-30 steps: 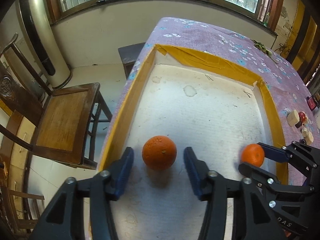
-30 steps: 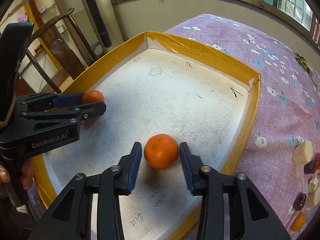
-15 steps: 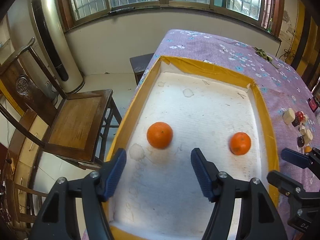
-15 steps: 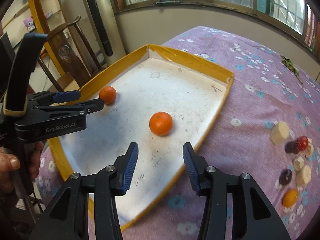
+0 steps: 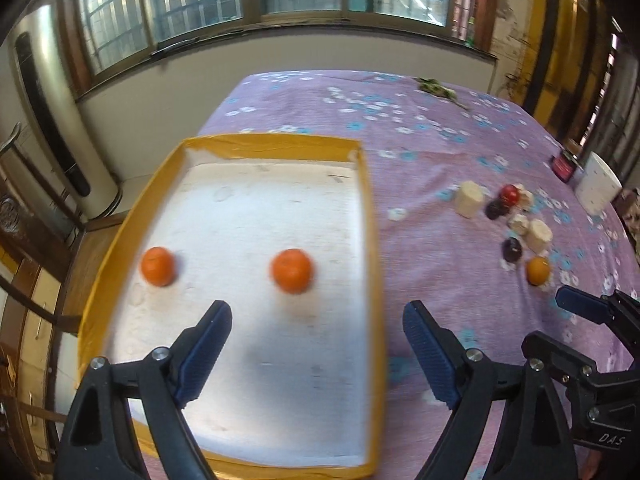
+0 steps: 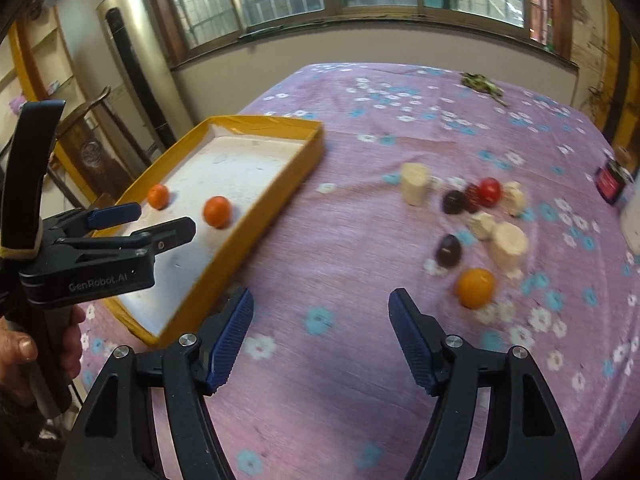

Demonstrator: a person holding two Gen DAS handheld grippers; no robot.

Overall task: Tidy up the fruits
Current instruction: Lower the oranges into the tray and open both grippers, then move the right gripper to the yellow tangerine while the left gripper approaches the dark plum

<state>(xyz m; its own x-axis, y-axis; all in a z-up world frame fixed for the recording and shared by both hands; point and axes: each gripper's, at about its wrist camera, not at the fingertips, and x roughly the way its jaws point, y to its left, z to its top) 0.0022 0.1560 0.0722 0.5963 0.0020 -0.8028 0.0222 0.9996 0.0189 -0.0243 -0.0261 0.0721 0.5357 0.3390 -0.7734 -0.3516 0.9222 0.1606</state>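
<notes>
Two oranges lie apart in the yellow-rimmed white tray (image 5: 372, 240): one at the left (image 5: 158, 266), one in the middle (image 5: 292, 270); both also show in the right wrist view (image 6: 158, 196) (image 6: 217, 211). My left gripper (image 5: 318, 356) is open and empty above the tray's near right part. My right gripper (image 6: 320, 336) is open and empty over the purple cloth, right of the tray. A yellow-orange fruit (image 6: 475, 288) lies on the cloth ahead and right of it, also seen from the left wrist (image 5: 538, 270).
A cluster on the cloth right of the tray holds dark plums (image 6: 448, 250), a red fruit (image 6: 490, 191) and pale cylinder pieces (image 6: 508, 246). A white container (image 5: 598, 188) and a dark box (image 6: 610, 182) stand at the far right. Wooden chairs (image 5: 24, 240) stand left of the table.
Both grippers have pulled back and swung right, away from the oranges they left in the tray. The right gripper is now over the cloth outside the tray. Both have opened wider.
</notes>
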